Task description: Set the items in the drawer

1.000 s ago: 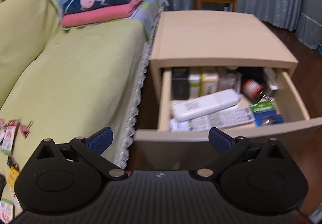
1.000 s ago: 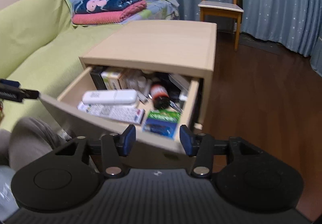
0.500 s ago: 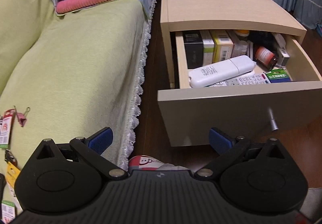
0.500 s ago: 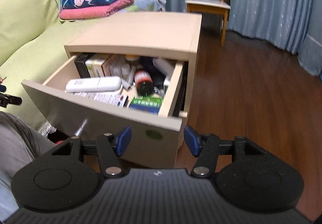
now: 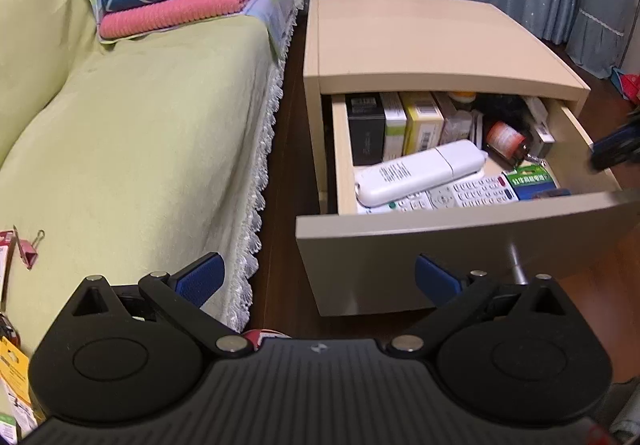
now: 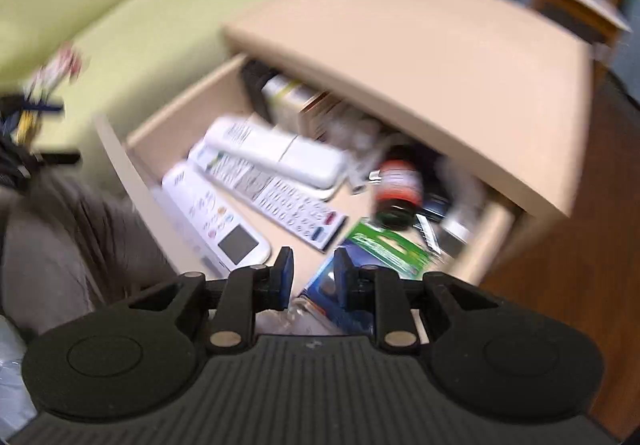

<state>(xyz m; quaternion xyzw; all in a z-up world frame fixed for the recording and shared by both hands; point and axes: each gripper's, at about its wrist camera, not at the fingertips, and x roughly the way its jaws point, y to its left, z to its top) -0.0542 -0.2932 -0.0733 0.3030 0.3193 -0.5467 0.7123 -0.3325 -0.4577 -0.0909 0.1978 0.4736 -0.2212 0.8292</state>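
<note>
Beige drawer (image 5: 460,245) is pulled well out and pretty crowded with remotes, so I'd go for the bare patch of floor by the front right corner and let go low. Right gripper (image 6: 311,272) is over that corner, jaws only a narrow gap apart, nothing clearly held; too blurry to be sure. Left gripper (image 5: 318,277) hangs wide open and empty, short of the drawer front, just beside the green sofa cover (image 5: 132,149), where the clip (image 5: 30,251) and small packets lie.
</note>
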